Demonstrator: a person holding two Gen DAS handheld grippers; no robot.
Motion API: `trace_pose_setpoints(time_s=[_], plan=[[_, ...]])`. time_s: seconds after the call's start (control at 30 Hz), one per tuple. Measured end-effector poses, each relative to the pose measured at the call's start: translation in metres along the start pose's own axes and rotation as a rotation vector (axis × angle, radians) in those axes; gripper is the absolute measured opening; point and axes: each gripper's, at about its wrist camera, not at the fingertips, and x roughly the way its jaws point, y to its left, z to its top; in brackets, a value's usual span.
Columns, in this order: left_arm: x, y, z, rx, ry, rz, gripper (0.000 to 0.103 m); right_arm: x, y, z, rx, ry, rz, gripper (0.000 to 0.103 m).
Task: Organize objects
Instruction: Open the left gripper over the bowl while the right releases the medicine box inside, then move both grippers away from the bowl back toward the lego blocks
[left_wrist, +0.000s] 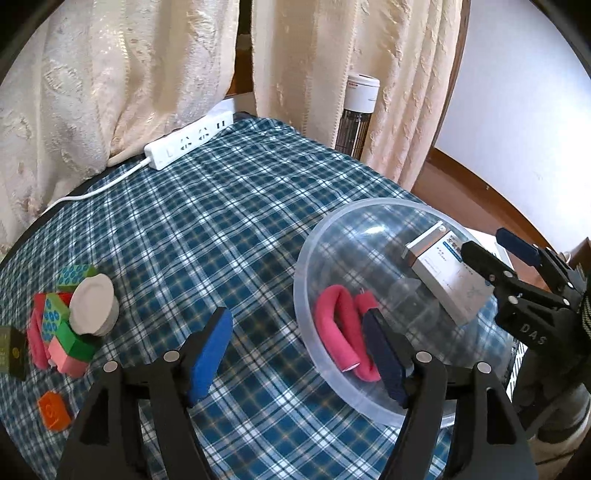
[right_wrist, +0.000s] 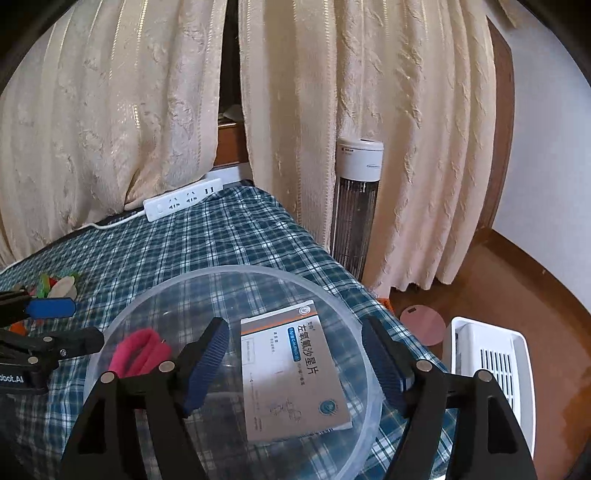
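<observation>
A clear plastic bowl (left_wrist: 306, 258) (right_wrist: 110, 332) stands on the plaid cloth near the table's right edge. Inside it lie a curled pink foam roller (left_wrist: 340, 328) (right_wrist: 142, 350) and a white medicine box (left_wrist: 439, 280) (right_wrist: 291, 376), which rests tilted. My right gripper (right_wrist: 295, 362) (left_wrist: 487, 243) straddles the box with its pads clear of the box's sides, so it is open. My left gripper (left_wrist: 295, 354) (right_wrist: 70, 325) is open and holds nothing; its right finger hangs over the bowl beside the roller. At the left lies a pile of coloured blocks (left_wrist: 66, 332) with a white round lid (left_wrist: 94, 306).
An orange block (left_wrist: 53, 410) and a dark box (left_wrist: 11, 350) lie at the left edge. A white power strip (left_wrist: 188, 142) sits by the curtains at the back. Past the table's right edge stand a tower heater (right_wrist: 356, 206) and a white basket (right_wrist: 491, 369).
</observation>
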Motion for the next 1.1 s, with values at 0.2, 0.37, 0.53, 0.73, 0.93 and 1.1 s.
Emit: trace_pose_setpoints(time_s=[0.2,0.37,0.53,0.73,0.93,1.1], plan=[[-0.006,0.004,-0.006,-0.005,-0.005,0.029,0.074,-0.01,0.004,0.0,0.022,-0.008,0.033,0.078],[-0.013,0.012,-0.01,-0.023,-0.016,0.046,0.074,-0.019,0.015,0.002,0.026,-0.014,0.067,0.078],[-0.022,0.027,-0.017,-0.057,-0.022,0.068,0.074,-0.024,0.028,0.002,0.036,-0.008,0.111,0.078],[-0.032,0.05,-0.024,-0.094,-0.033,0.101,0.074,-0.027,0.047,0.003,0.028,-0.005,0.147,0.078],[-0.038,0.076,-0.035,-0.14,-0.032,0.128,0.075,-0.028,0.071,0.002,-0.001,0.005,0.184,0.078],[-0.043,0.103,-0.045,-0.184,-0.031,0.16,0.075,-0.027,0.088,0.002,-0.019,0.015,0.208,0.078]])
